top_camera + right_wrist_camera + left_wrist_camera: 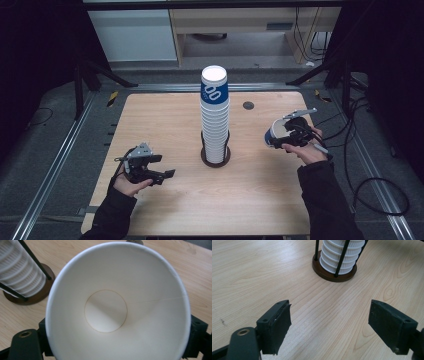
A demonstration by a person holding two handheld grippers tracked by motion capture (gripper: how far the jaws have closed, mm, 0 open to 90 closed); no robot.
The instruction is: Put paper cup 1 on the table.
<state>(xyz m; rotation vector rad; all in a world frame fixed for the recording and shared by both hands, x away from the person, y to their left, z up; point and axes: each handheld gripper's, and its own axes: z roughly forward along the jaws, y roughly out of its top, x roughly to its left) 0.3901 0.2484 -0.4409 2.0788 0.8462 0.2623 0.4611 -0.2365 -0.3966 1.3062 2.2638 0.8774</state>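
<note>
While the right gripper (286,140) clamps the white-and-blue paper cup (274,135) and the left gripper (161,176) idles agape, align it squarely over the tall stack of nested paper cups (215,120).

landmark: cup stack (215,117) in holder (215,158) mid-bench (250,200) | left gripper (159,174): left of stack, nearer the person | right gripper (280,137): right of stack | single cup (272,135): between right gripper's jaws | grommet (248,105): behind-right of stack

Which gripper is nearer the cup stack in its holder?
Right, narrowly. The right gripper, shut on a paper cup, is to the right of the cup stack; the open left gripper sits lower left, farther off.
</note>
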